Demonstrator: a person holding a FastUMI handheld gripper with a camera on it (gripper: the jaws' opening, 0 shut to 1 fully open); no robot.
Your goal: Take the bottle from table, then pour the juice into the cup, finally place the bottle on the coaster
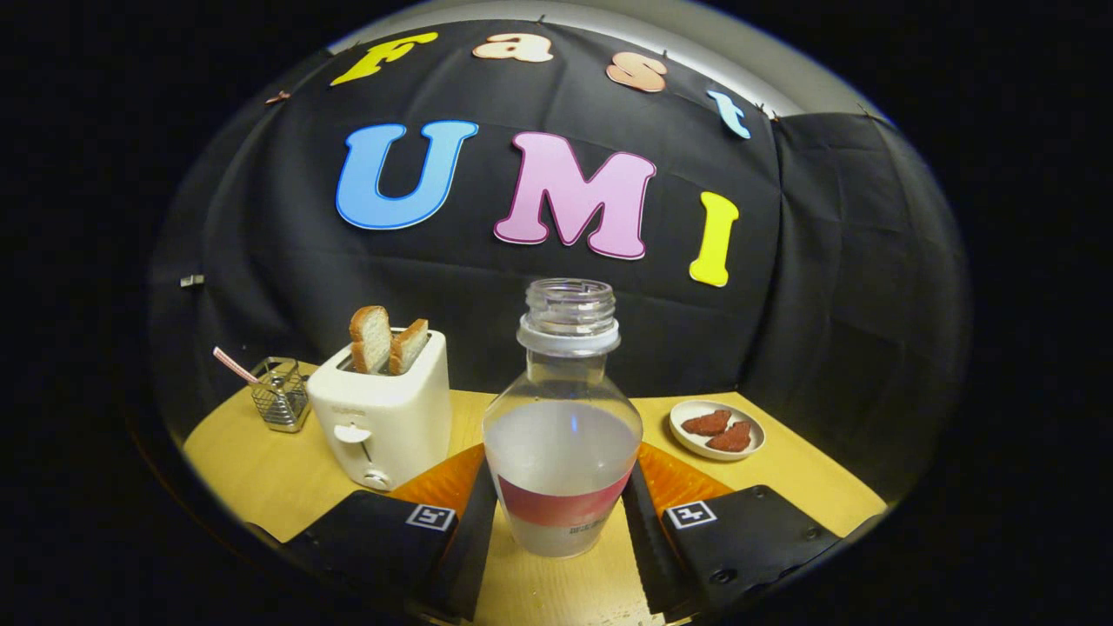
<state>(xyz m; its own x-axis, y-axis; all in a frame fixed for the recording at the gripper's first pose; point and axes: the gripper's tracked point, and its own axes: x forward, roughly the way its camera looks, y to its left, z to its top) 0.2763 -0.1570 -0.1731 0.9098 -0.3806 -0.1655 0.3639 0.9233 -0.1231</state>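
A wire basket [280, 394] and a toaster [383, 416] with two bread slices [387, 341] stood beyond the jaws' left side. The uncapped bottle [562, 417] stood upright between the jaws [561, 513], which seemingly touched its sides. A plate [717, 429] sat beyond right on the bench [261, 469].

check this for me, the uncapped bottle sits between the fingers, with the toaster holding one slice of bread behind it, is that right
Not quite. The toaster holds two slices of bread, as the gripper view shows. The rest stands: the uncapped bottle sits between the fingers of the gripper.
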